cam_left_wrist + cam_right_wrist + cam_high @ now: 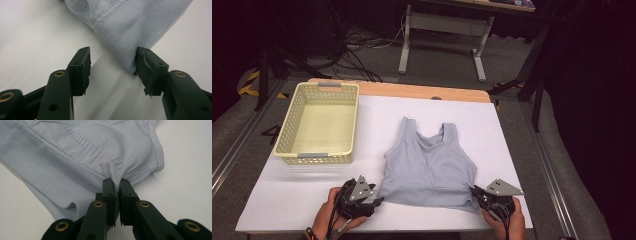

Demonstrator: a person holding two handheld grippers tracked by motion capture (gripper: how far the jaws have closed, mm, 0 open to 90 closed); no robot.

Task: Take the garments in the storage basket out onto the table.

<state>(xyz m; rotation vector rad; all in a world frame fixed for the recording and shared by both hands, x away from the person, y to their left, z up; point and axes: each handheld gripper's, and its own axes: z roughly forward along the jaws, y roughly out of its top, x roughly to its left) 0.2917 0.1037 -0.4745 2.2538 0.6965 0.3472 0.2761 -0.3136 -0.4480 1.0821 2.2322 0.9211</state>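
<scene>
Grey-blue top [428, 167] hem pinched by right gripper [480, 196]

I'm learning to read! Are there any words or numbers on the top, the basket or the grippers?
None to read.
Top: plain grey fabric, no print or tag showing.
Basket: no label.
Left gripper and right gripper: plain black, with no markings.

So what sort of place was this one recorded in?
Probably a lab or workshop data-collection station: a white-topped table on metal rails, loose black cables on the grey carpet behind, and a staged pale blue ribbed tank top beside a cream plastic basket.
</scene>
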